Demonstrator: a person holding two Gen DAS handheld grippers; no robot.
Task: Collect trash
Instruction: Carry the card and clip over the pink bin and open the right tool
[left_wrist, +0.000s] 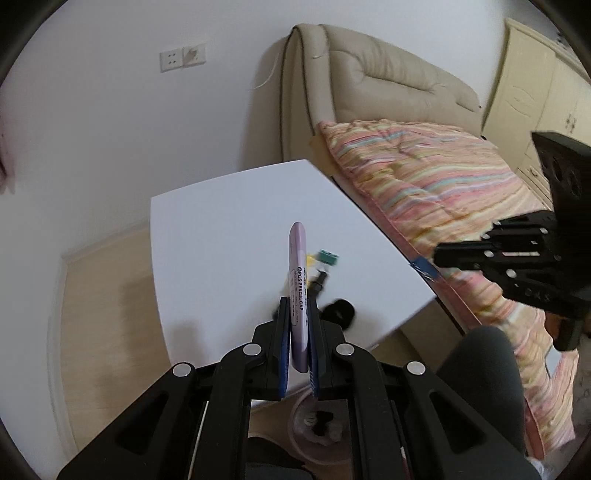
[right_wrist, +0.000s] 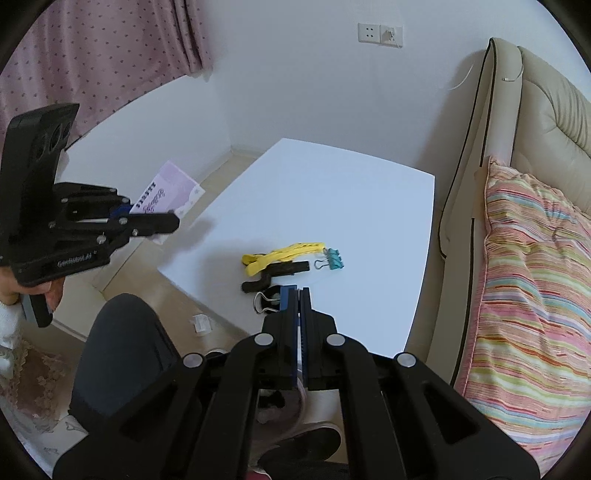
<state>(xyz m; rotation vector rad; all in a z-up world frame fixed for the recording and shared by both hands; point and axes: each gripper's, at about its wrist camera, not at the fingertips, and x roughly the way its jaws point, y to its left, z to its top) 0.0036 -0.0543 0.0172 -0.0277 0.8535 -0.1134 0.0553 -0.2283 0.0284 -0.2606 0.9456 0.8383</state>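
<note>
1. Left wrist view: your left gripper is clenched on a flat purple packet printed "pencil cap", held edge-on above the white table. Below the table edge sits a pinkish bin with some scraps already in it, so part of the collecting looks done. The packet is not yet in the bin; I judge dropping it there is your step in hand.

2. Right wrist view: your right gripper is pressed shut with nothing between its fingers, hanging over the near edge of the table. Left on the table: a yellow strap, a black strip, a teal binder clip and a small clip just beside your fingertips. A white scrap lies on the floor. These look like what remains.
</note>
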